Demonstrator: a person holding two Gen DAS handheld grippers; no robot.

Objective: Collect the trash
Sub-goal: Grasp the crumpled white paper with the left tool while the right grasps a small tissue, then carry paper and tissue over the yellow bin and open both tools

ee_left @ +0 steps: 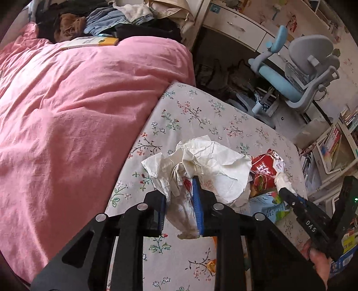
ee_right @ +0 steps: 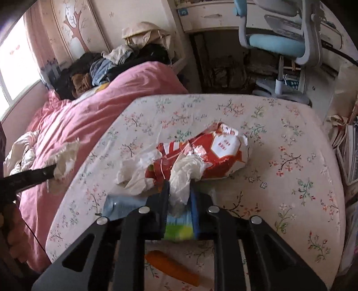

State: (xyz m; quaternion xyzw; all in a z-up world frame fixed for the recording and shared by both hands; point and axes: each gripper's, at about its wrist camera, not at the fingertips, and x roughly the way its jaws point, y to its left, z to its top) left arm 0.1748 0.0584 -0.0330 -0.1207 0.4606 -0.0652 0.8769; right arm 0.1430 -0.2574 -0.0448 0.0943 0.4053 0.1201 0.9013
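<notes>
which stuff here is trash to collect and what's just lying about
Trash:
crumpled tissue, pinched by the left gripper
white wad, pinched by the right gripper
red snack bag
blue-green wrapper
orange wrapper

Lying about:
pink duvet
clothes pile
yellow book
desk chair

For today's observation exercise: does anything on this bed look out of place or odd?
Yes. Litter lies on the floral sheet: a crumpled red snack bag, wadded white tissue and an orange wrapper. Beds are not for rubbish. A book rests on the pink duvet, beside heaped clothes.
</notes>
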